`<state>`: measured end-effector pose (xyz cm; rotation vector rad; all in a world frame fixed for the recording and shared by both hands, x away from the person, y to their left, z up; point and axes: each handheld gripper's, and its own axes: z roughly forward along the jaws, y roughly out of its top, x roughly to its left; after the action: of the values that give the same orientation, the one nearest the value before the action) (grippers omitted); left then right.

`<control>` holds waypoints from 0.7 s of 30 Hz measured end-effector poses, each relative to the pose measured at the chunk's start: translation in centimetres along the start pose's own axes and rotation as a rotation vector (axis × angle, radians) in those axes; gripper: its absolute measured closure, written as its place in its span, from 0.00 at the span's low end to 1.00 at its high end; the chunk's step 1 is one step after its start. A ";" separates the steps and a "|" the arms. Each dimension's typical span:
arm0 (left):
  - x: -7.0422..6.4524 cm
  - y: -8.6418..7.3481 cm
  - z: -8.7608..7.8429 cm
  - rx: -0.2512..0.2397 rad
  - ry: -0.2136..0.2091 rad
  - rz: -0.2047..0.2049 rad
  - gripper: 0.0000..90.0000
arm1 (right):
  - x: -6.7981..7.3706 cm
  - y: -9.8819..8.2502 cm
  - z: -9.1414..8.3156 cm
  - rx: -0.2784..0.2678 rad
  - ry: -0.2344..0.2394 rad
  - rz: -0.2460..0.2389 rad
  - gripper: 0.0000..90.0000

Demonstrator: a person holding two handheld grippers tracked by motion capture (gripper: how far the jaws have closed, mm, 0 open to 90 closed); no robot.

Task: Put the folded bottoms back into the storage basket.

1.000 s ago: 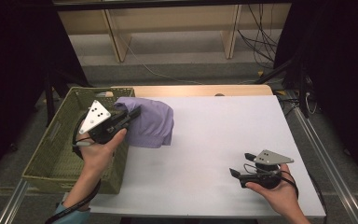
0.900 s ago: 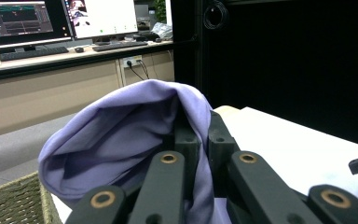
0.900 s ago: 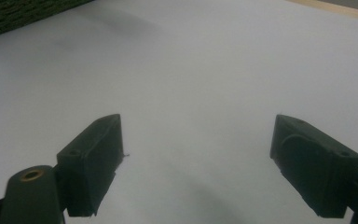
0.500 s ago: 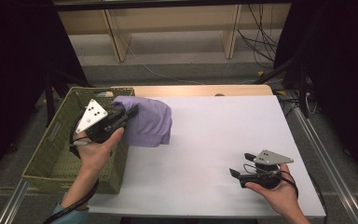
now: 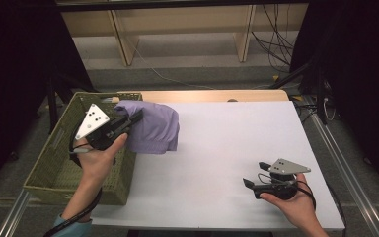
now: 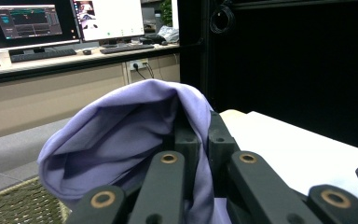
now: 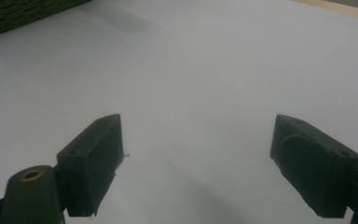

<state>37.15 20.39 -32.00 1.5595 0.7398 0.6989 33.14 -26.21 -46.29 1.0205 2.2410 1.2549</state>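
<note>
White surface (image 5: 237,148) beside the basket (image 5: 54,168): the left gripper (image 5: 128,120), jaws clamped on the purple cloth (image 5: 153,128), had drawn it nearer the basket; the right gripper (image 5: 249,183) rested, jaws wide.

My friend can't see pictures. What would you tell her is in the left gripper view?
Two black tongs are pinched shut on a fold of soft purple cloth, which puffs up in front of the camera. A bit of green woven basket peeks in at the bottom left, the white table lies to the right, and a desk with computer screens stands far behind.
</note>
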 end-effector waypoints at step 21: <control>0.6 0.3 -0.5 -0.011 0.016 -0.009 0.95 | 0.0 0.0 0.0 0.001 -0.001 -0.001 0.20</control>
<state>37.11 21.11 -31.68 1.5417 0.7533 0.7082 33.15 -26.20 -46.31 1.0202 2.2415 1.2520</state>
